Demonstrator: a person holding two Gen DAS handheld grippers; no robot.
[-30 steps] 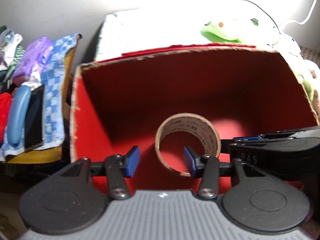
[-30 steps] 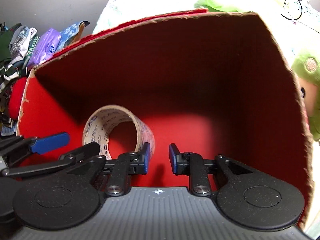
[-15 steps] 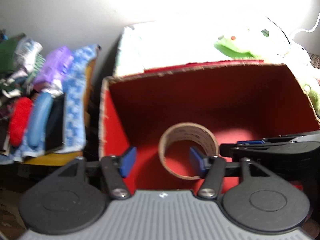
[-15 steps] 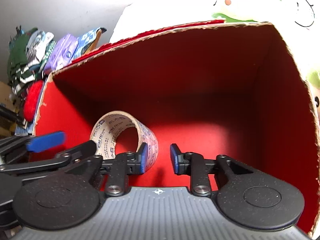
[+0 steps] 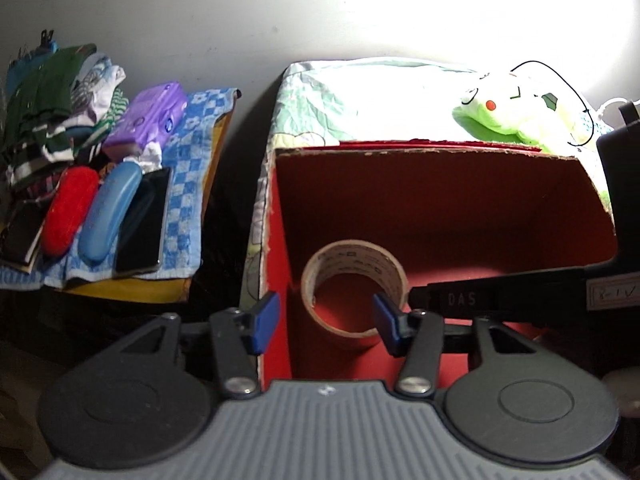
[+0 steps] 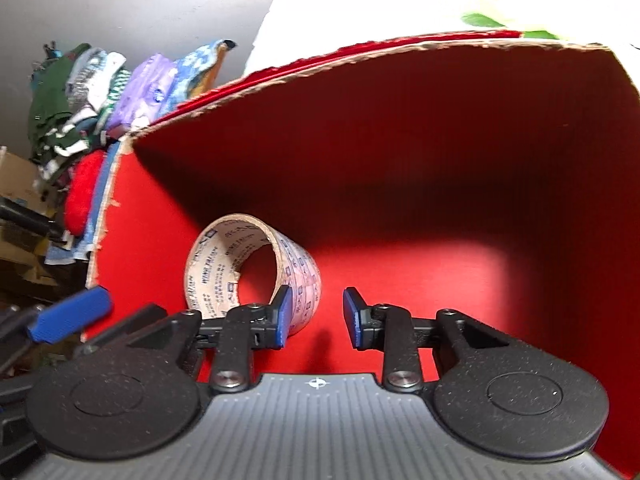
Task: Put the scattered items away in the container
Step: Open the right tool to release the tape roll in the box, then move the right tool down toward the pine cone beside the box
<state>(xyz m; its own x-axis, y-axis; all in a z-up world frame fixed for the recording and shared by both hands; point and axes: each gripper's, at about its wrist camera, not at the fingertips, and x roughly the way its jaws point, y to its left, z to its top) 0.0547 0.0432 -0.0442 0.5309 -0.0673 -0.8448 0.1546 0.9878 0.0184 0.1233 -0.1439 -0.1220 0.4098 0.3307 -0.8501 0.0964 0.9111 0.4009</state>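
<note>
A red cardboard box (image 5: 460, 208) stands open; it also fills the right wrist view (image 6: 440, 160). A brown tape roll (image 5: 354, 292) stands on edge on the box floor, also in the right wrist view (image 6: 248, 276). My left gripper (image 5: 326, 320) is open and empty, above the box's left wall, apart from the roll. My right gripper (image 6: 314, 316) is open and empty inside the box, just right of the roll; its arm (image 5: 520, 292) crosses the left wrist view.
Left of the box, a blue checked cloth (image 5: 188, 184) holds a red case (image 5: 70, 212), a blue case (image 5: 110, 216), a black phone (image 5: 144, 224), a purple pack (image 5: 148, 120) and folded clothes (image 5: 52, 100). A green plush toy (image 5: 512, 116) lies behind the box.
Both grippers have drawn back and up from the box. The left one has shifted left, its fingers wider apart. The right fingers have opened a little. The roll stays put.
</note>
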